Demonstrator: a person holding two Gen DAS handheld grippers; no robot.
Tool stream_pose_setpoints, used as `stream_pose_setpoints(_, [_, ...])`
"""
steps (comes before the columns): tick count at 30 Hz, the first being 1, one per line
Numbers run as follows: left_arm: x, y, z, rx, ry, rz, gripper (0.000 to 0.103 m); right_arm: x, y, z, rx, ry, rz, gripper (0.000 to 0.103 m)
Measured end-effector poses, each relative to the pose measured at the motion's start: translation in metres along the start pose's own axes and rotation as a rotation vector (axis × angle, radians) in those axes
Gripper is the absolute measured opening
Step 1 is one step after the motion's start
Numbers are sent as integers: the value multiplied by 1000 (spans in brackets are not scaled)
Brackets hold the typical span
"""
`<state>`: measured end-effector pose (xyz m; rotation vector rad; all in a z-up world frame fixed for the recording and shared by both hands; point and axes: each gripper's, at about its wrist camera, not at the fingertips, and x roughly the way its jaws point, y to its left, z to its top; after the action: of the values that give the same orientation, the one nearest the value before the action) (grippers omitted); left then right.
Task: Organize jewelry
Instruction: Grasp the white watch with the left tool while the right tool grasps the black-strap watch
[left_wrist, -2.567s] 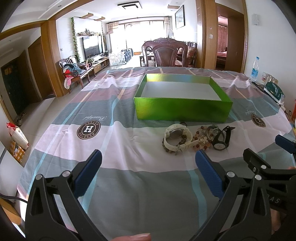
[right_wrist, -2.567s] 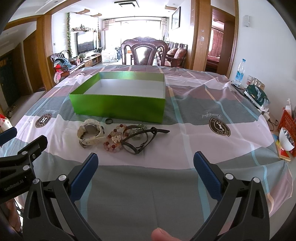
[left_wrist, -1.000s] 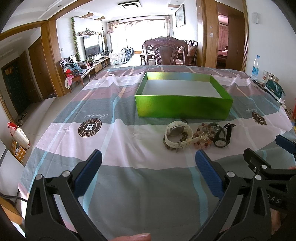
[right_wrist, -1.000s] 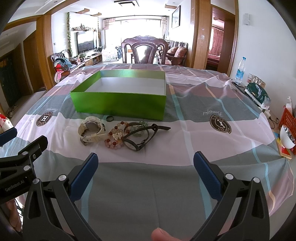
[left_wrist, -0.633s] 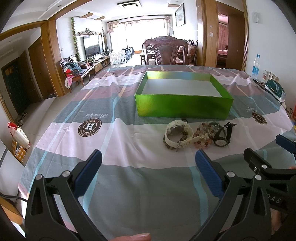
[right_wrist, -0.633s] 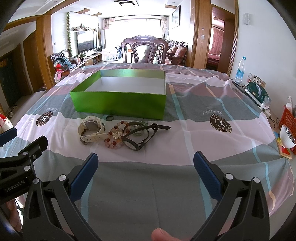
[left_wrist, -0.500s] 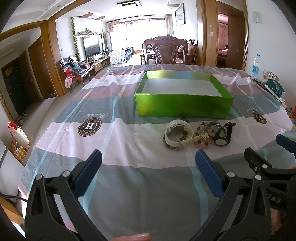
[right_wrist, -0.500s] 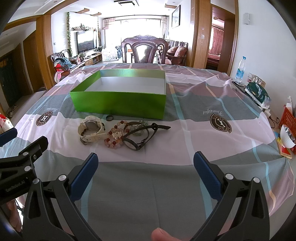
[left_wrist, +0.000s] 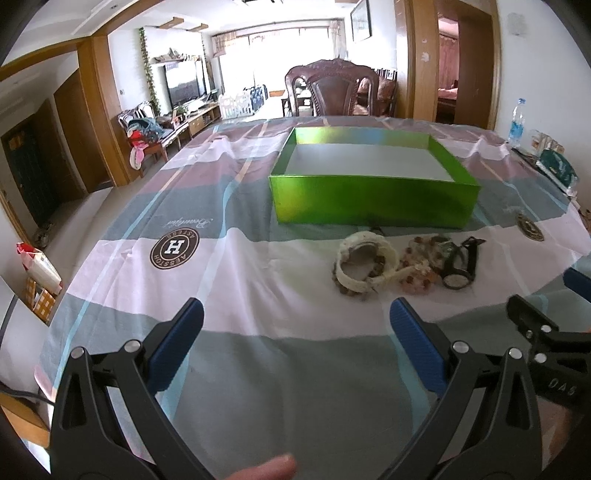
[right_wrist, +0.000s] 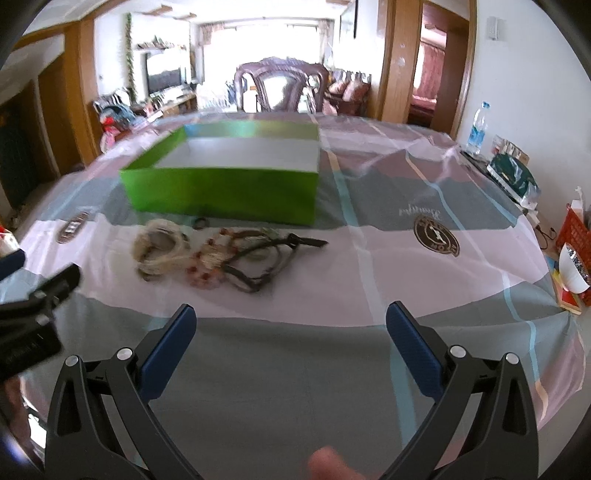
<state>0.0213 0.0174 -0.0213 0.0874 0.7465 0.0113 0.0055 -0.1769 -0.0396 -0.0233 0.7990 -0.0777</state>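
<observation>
A green box with a white floor stands open on the table; it also shows in the right wrist view. In front of it lie a white watch, a beaded bracelet, a black watch and a small dark ring. The same pile shows blurred in the right wrist view: white watch, beads, black watch. My left gripper is open and empty, short of the pile. My right gripper is open and empty, also short of it.
A striped tablecloth covers the table. A water bottle, a green packet, a red basket and a bowl sit at the right edge. A carved wooden chair stands behind the table.
Both grippers have moved forward toward the jewelry pile, which looks nearer now. The right wrist view has turned blurred and shifted. Both grippers stay open and empty.
</observation>
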Motion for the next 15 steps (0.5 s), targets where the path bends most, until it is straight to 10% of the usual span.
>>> stream_pose_setpoints(4, [24,-2,14,37,67,0,100,19,-16,11,1,45,11,99])
stream_pose_setpoints(10, [62,-3,39,43,212,-95,66,48,-17,34,-10,158,120,62])
stream_pose_setpoints(15, [92,-17,48,89,292,-115,65,71,-3,47,-56,227,141,50])
